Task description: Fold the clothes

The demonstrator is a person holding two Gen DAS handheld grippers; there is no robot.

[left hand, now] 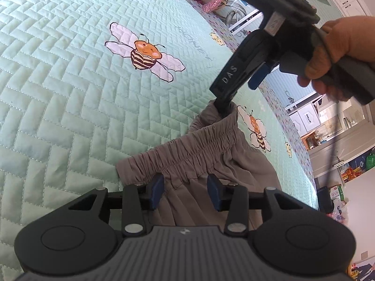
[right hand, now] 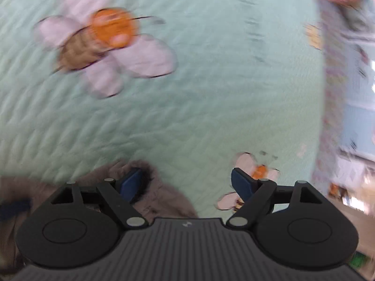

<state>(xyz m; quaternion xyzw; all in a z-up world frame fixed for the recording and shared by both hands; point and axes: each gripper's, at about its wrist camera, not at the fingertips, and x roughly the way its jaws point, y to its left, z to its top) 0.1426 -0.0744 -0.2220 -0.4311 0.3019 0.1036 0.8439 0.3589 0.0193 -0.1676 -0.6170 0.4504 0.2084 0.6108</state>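
Reading "DAS" on right claw (left hand: 236,93), released | left claw (left hand: 185,189) released over trousers (left hand: 199,154)

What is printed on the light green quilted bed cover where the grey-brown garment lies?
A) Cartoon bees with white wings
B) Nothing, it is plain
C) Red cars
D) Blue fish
A: the left wrist view shows a bee with white wings and an orange face printed on the bed cover, beyond the garment, and a second bee lies beside the garment's elastic waistband.
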